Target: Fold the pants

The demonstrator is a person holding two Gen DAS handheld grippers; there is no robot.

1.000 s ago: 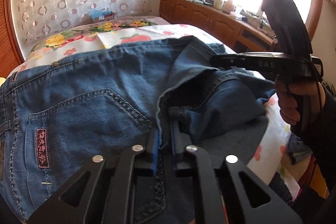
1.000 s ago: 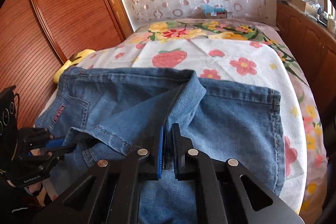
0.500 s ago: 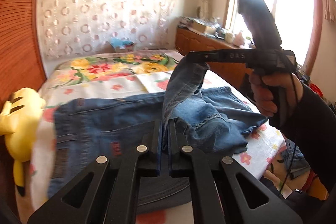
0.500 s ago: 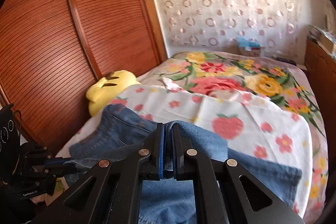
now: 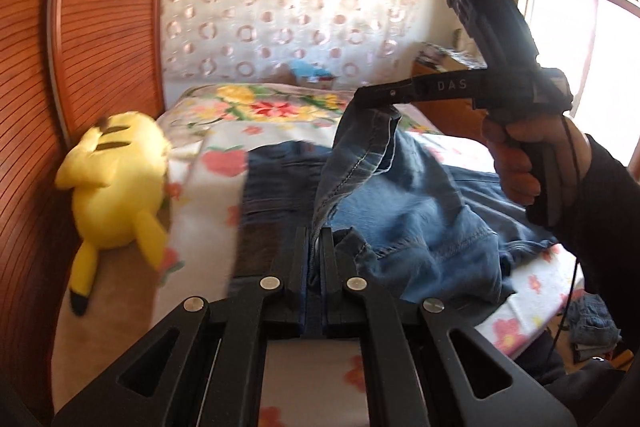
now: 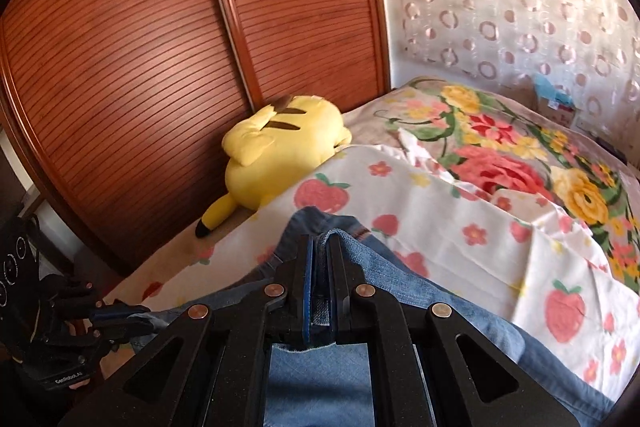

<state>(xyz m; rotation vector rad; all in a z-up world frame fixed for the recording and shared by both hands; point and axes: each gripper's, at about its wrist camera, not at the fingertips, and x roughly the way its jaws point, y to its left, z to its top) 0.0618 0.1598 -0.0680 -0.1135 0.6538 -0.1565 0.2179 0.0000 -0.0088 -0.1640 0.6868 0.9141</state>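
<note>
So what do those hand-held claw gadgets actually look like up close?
Each claw is matte black. The left claw has two flat fingers with blue pads, on angular arms with triangular cut-outs and round silver rivets; the right claw matches, but with copper-coloured rivets. From the side, the right one shows a pistol-style handle, the white letters "DAS" and a thin black cable. The person's sleeve is black.

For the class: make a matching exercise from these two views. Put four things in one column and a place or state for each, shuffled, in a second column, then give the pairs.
Things:
1. jeans
2. yellow plush toy
3. left tool
4. strawberry-print sheet

Places or states:
A. spread over the bed under the denim
B. lying beside the wooden slatted doors
C. hem lifted off the bed by both tools
D. shut on a denim edge

Pairs: 1-C, 2-B, 3-D, 4-A
</note>
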